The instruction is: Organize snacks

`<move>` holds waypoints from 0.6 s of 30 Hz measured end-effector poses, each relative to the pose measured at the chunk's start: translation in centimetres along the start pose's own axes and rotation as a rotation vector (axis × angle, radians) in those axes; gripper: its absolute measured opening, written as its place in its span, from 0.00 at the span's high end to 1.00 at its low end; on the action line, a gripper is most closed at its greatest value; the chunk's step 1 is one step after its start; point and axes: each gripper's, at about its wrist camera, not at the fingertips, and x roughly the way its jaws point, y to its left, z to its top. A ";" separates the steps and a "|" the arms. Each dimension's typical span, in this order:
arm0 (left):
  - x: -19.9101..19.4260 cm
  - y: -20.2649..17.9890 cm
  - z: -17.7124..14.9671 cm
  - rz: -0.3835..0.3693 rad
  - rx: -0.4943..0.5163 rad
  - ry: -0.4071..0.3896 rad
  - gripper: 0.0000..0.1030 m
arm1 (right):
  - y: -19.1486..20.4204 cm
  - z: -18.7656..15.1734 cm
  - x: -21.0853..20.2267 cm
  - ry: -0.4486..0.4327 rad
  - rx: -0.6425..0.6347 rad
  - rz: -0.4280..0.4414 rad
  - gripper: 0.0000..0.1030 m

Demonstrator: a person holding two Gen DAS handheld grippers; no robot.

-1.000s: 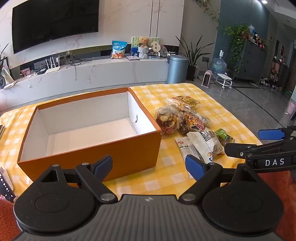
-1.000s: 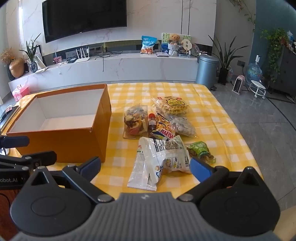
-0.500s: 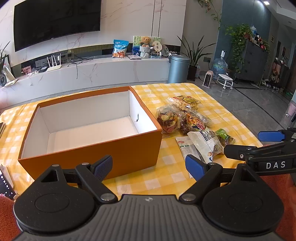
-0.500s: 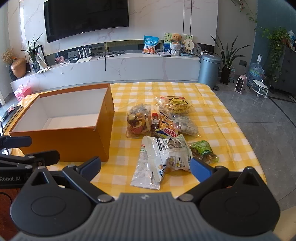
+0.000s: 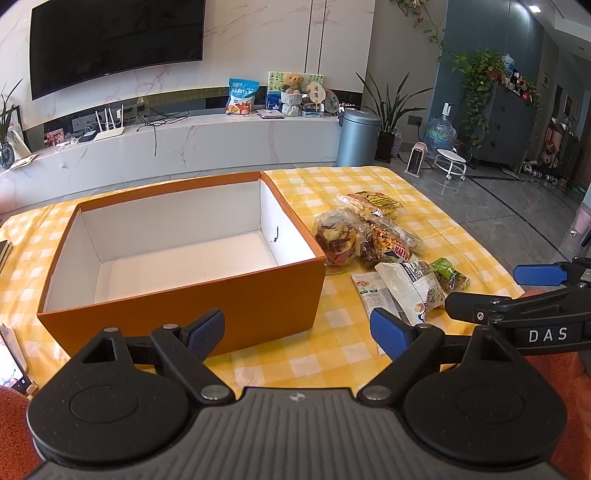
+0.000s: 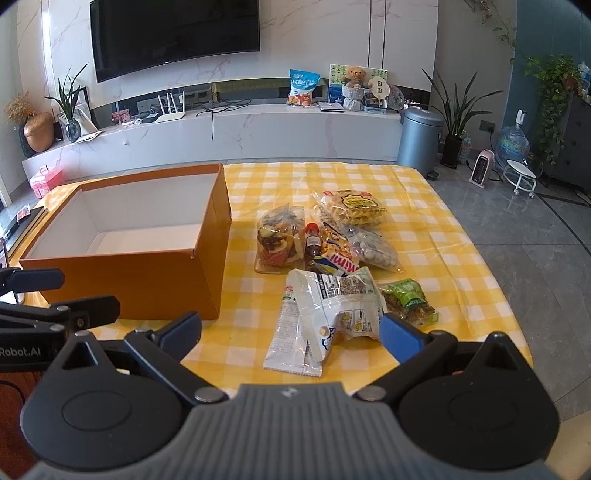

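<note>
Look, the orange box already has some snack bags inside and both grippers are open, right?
Not quite. The orange box has nothing inside; the left wrist view shows only its bare white bottom. The snack bags all lie on the yellow checked tablecloth beside it. Both the left hand-held gripper and the right hand-held gripper are open.

Far wall: dark television (image 6: pixel 175 35) mounted above a long white marble shelf (image 6: pixel 221 127). On that shelf: white router (image 6: pixel 170 110) at left, blue bag (image 6: pixel 303 88) and teddy bear (image 6: pixel 355 75) farther right. Beside its right end, grey bin (image 6: pixel 420 140), then potted plant (image 6: pixel 456 122). Far right on grey floor (image 6: pixel 517 240): water jug (image 6: pixel 512 144), small heater (image 6: pixel 482 168), round white stool (image 6: pixel 521 177).
</note>
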 end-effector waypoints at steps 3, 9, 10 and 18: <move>0.0 0.0 0.0 0.000 -0.001 0.000 0.00 | 0.0 0.0 0.0 -0.001 0.000 0.000 0.03; 0.0 0.0 0.0 0.001 -0.002 0.000 0.00 | 0.0 0.0 0.0 0.000 0.001 0.001 0.03; 0.0 0.0 0.0 0.000 -0.002 0.000 0.00 | 0.0 0.0 0.0 0.000 0.002 0.001 0.03; 0.0 0.0 0.0 0.000 -0.002 0.000 0.00 | 0.0 0.0 -0.1 -0.001 0.004 0.001 0.03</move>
